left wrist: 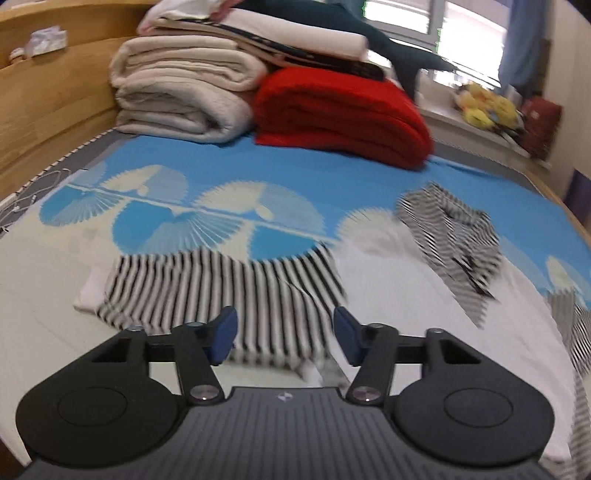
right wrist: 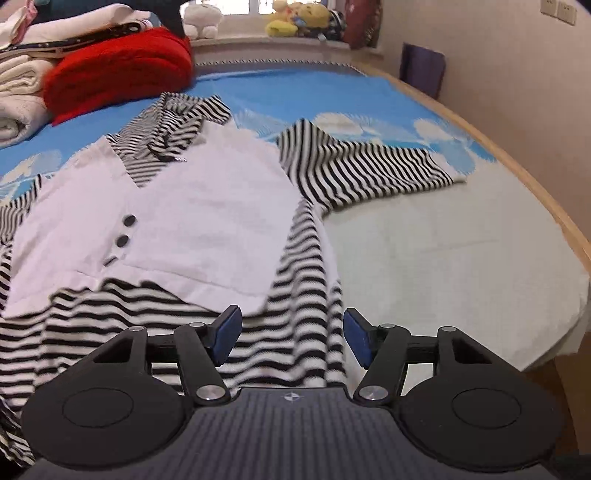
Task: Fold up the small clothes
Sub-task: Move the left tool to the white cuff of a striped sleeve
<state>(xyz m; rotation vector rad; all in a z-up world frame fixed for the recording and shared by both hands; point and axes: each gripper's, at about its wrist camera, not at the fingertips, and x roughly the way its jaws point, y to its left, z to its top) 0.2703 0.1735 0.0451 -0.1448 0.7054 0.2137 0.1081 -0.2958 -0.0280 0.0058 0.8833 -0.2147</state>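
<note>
bed (right wrist: 461,236) with blue-white sheet | blankets (left wrist: 184,88) stacked at far end, cream beside red | striped shirt (right wrist: 207,206) with white front lies spread flat on bed, sleeve out to side | left gripper (left wrist: 284,338) spread, empty, over striped sleeve | right gripper (right wrist: 291,338) spread, empty, over hem

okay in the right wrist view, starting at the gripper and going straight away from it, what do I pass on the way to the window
right gripper → striped hem of the garment → white vest panel → striped collar → blue bedsheet → yellow plush toys on the windowsill.
</note>
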